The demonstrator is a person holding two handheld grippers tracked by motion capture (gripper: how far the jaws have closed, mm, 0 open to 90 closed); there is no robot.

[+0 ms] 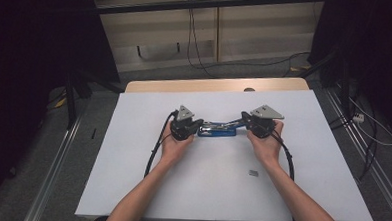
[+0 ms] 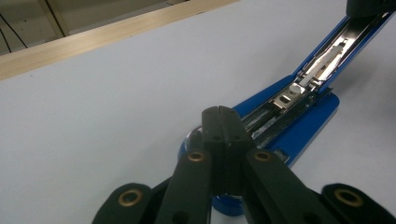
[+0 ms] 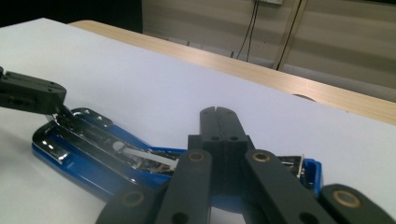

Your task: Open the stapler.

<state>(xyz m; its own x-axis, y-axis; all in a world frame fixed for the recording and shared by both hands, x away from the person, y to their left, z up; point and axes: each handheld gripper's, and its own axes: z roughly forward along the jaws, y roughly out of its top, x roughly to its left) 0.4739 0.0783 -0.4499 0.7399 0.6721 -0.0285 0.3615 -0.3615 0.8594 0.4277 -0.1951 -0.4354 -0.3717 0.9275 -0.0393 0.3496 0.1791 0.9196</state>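
Well, both closed grippers, left [image 1: 199, 124] and right [image 1: 244, 117], meet at the opened blue stapler [image 1: 217, 129] mid-table; the white tabletop [image 1: 146, 183] lies bare around them.

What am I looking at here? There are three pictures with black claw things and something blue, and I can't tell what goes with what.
A person sits at a table covered in white and holds a hand tool with two black jaws in each hand: the left gripper and the right gripper. One picture looks down from above. The other two come from small cameras riding on the grippers, looking along their jaws.

Between them lies a blue stapler, swung open so its metal staple channel shows. The left gripper's jaws are shut at one end of it, the right gripper's at the other; whether either pinches a part is hard to tell. A small grey piece lies nearer the person.
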